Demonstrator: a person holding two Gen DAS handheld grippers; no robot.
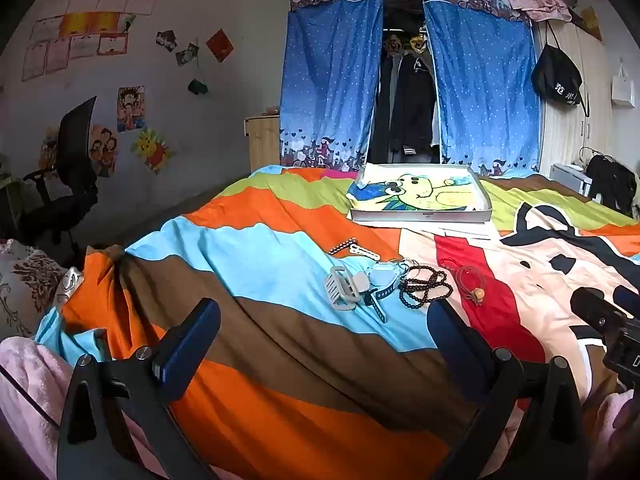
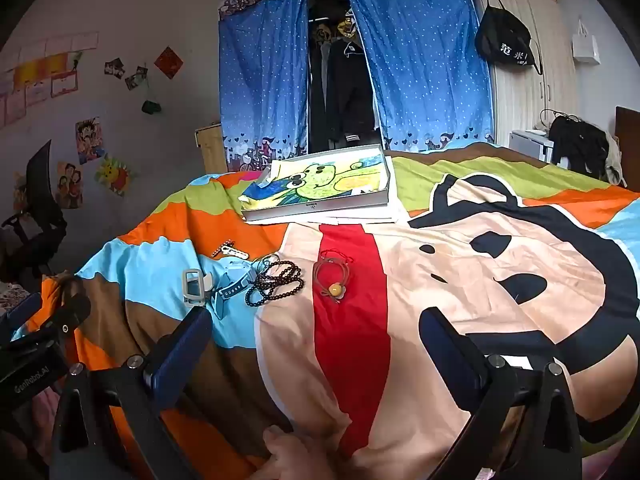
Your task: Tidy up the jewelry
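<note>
**Nothing sorted yet: the jewelry lies loose on the bed**

From where I stand, the job looks barely begun. The pieces sit in a loose cluster on the colourful cartoon-print bedspread, around the middle of the left wrist view: a grey plastic hair claw clip, a pale blue watch with a dark strap, a coiled strand of dark brown beads, a thin brown cord with an amber bead, and further up a small beaded strip. The shallow white tray lined with a green cartoon drawing, above centre, seems the likely home, and I see no jewelry in it. The left claw gapes wide and empty, low in frame; the right claw likewise holds nothing. Every piece remains to be moved.
</note>
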